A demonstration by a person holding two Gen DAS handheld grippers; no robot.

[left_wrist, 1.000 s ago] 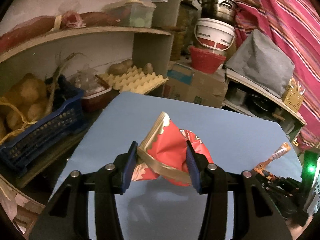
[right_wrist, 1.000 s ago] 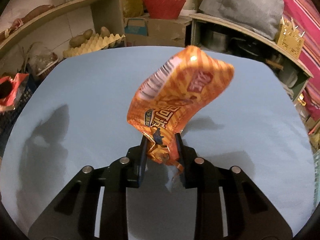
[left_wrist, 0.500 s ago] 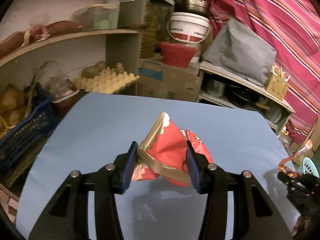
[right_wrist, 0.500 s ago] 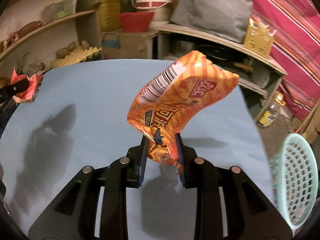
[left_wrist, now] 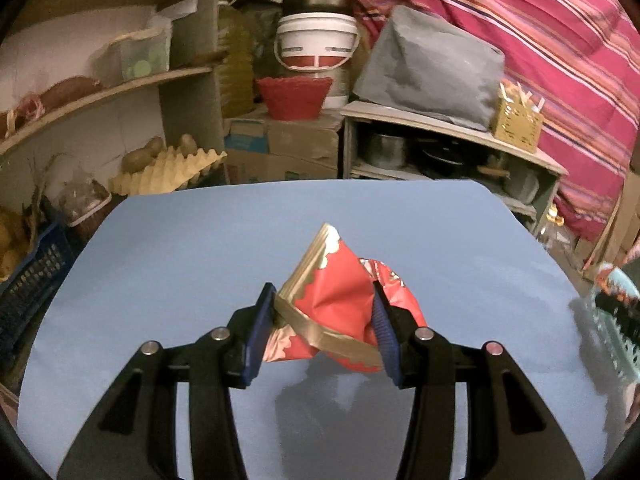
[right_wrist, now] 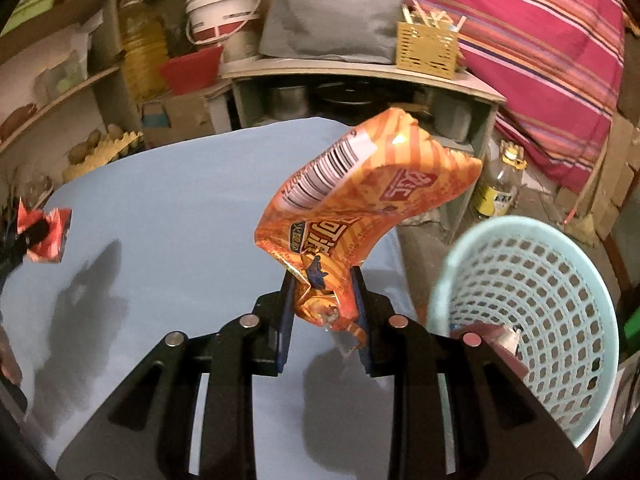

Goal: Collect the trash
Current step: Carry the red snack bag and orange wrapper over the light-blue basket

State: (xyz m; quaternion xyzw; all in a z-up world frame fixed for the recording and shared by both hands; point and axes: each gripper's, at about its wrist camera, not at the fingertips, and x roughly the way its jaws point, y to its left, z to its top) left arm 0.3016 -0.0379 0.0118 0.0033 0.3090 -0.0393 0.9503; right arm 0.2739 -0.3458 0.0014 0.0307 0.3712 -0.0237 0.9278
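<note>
While wrappers (right_wrist: pixel 360 208) stay gripped, basket (right_wrist: pixel 532 280) newly in view.

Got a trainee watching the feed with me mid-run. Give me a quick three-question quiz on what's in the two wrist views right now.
1. True or false: the left hand-held gripper is shut on the red wrapper.
2. Multiple choice: the orange snack bag in the right hand-held gripper is
A. lying flat on the blue table
B. held up off the table
C. already inside the basket
3. Fill in: in the right wrist view, the pale green perforated ______ sits to the right of the table's edge.

Key: 1 true; 2 B; 3 basket
</note>
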